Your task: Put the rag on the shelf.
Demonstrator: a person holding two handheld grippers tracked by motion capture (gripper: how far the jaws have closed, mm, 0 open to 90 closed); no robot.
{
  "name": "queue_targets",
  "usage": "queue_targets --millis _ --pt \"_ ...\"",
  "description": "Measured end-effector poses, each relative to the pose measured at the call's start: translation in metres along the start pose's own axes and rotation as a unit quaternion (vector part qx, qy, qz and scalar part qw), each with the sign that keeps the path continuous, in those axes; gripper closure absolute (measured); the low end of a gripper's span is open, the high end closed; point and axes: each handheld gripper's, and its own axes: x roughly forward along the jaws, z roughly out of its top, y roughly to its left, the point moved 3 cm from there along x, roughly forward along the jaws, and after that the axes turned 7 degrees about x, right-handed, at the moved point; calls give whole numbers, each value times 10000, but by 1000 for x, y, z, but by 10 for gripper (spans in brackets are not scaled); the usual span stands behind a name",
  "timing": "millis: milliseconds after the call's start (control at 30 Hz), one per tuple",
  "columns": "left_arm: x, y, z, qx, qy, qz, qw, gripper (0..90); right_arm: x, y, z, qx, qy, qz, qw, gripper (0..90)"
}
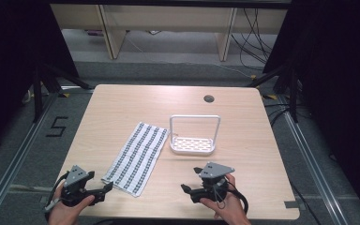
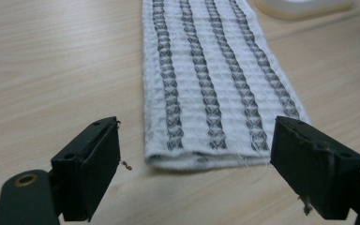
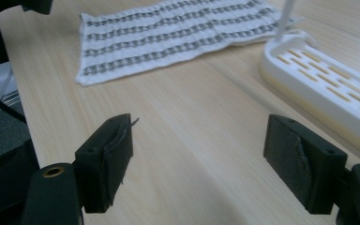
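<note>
A white cloth with dark checked stripes (image 1: 136, 157) lies flat on the wooden table, left of the middle. In the left gripper view the cloth's (image 2: 206, 84) near short edge sits just ahead of the jaws. My left gripper (image 1: 104, 190) (image 2: 197, 136) is at the table's front left, open, aimed at that edge and holding nothing. A white slotted tray with a tall hoop handle (image 1: 192, 146) stands right of the cloth. My right gripper (image 1: 190, 179) (image 3: 201, 131) hovers in front of the tray, open and empty, over bare wood, with the tray (image 3: 328, 89) at its right and the cloth (image 3: 168, 33) farther off.
The table (image 1: 122, 103) has a round cable hole (image 1: 209, 98) near its back edge. Its front edge runs just under both hands. Dark stands and cables flank the table on the floor.
</note>
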Motion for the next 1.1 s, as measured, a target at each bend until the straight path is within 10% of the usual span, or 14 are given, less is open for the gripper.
queue_targets --millis 733,1100 --pt "24 24 12 -150 197 -344 9991 270 69 58 34 -605 246 927 9935 355" --pt "22 24 5 160 548 -449 9974 352 104 81 40 -738 435 1156 9896 419"
